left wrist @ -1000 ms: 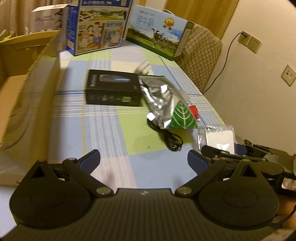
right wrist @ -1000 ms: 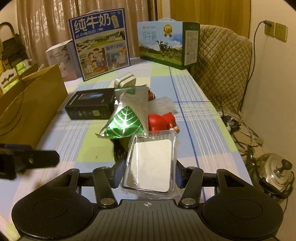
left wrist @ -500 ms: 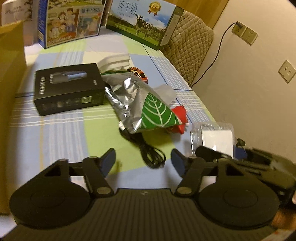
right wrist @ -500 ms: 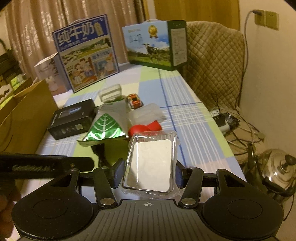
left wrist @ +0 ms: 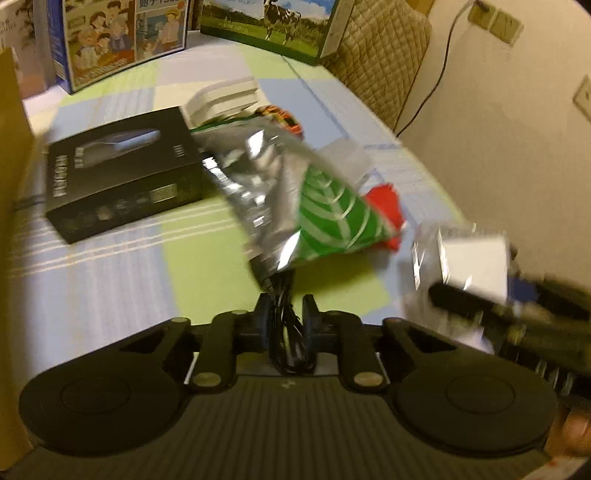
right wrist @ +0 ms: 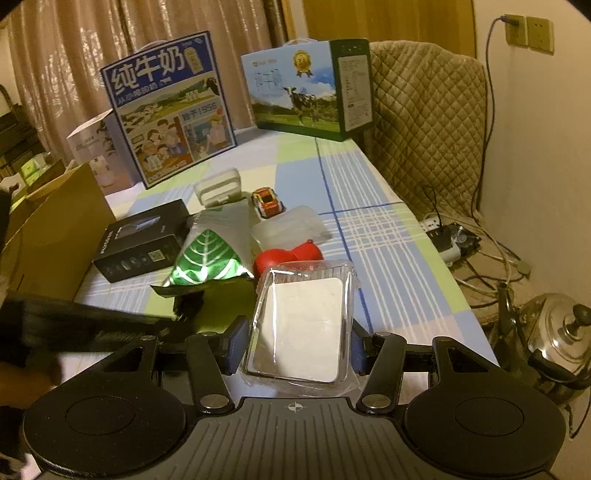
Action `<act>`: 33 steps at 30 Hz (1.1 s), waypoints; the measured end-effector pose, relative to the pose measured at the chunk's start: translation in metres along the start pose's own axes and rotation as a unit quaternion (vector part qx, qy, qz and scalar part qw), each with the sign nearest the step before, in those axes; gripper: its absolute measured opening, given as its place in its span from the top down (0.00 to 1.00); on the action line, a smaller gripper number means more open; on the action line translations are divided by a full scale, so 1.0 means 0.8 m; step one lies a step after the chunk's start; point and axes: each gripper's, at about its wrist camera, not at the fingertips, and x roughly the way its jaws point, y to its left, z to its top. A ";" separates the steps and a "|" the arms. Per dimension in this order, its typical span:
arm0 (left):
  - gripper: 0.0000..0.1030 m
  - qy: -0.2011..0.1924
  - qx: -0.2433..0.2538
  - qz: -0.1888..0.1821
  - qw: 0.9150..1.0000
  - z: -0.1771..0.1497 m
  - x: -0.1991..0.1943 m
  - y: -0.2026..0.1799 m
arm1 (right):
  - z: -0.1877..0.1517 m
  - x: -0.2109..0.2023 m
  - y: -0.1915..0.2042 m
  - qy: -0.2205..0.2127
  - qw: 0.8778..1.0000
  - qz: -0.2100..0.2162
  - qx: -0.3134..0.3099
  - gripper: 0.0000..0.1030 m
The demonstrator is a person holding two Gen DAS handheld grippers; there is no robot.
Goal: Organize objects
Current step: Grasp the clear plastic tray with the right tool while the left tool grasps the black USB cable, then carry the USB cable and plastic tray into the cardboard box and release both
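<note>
Cable [left wrist: 286, 328], black and coiled, sits nearest in the left wrist view, pinched between the closed fingers of the left gripper [left wrist: 286, 314], whose jaws have just been closing onto it. The right gripper [right wrist: 297, 341] clasps a clear plastic packet [right wrist: 301, 325] with a white card inside, its pads pressing both long sides. Under both lies the table [right wrist: 388, 266], covered in a checked cloth of pale blue, green and white.

Just beyond the cable rests a crumpled foil bag [left wrist: 295, 195] with a green leaf print, overlapping the cable's far end. A red object [right wrist: 286, 256] lies just beside the bag, touching a cloudy plastic container [right wrist: 291, 225]. Left of the bag is a flat black box [right wrist: 144, 240]; behind it stand a white case [right wrist: 218, 190] and a small orange toy car [right wrist: 267, 201]. An open cardboard box [right wrist: 55, 229] runs along the left edge.

At the far end stand two milk cartons [right wrist: 170, 107] and a smaller white box [right wrist: 98, 147], before beige curtains [right wrist: 147, 22]. A quilted chair [right wrist: 428, 122] stands at the right, by a wall with sockets [right wrist: 530, 31]; a power strip [right wrist: 448, 236], cables and a steel kettle [right wrist: 557, 332] lie on the floor.
</note>
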 end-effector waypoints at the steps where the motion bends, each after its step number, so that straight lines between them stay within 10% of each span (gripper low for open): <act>1: 0.90 0.005 0.008 0.006 1.000 -0.007 -0.007 0.005 | 0.000 0.000 0.002 0.001 1.000 0.003 -0.002 0.51; 13: 0.87 0.005 0.058 0.051 0.997 -0.039 -0.022 0.013 | -0.005 0.002 0.019 0.006 1.000 0.028 -0.012 0.51; 33: 0.91 0.007 -0.001 0.041 0.999 -0.112 -0.124 0.033 | -0.049 -0.065 0.080 0.028 0.998 0.059 -0.022 0.51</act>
